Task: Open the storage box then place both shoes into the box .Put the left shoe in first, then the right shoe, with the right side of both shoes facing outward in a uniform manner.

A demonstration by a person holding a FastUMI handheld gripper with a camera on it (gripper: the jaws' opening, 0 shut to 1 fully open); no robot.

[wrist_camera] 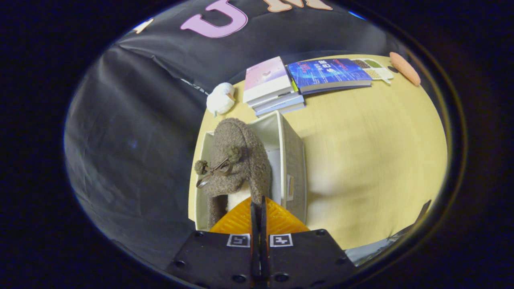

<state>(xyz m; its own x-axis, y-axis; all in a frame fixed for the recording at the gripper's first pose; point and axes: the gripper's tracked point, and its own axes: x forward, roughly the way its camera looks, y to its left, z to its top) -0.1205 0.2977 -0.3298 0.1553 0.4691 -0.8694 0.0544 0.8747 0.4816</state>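
Holding fuzzy brown knitted slipper-shoe [241,160] over open white-lined grey fabric storage box [295,160] near left edge of pale wooden bench [373,152]. Hand-held gripper [259,208] fingers pressed nearly together, clamping the shoe's collar. Judging shoe light, soft, floppy; pinching at collar rim suiting best. Stacked books [273,86] lying along far edge beyond box.

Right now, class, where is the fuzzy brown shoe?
In the gripper view the fuzzy brown shoe hangs from the closed gripper, just ahead of its fingers, over the open storage box at the table's left edge.
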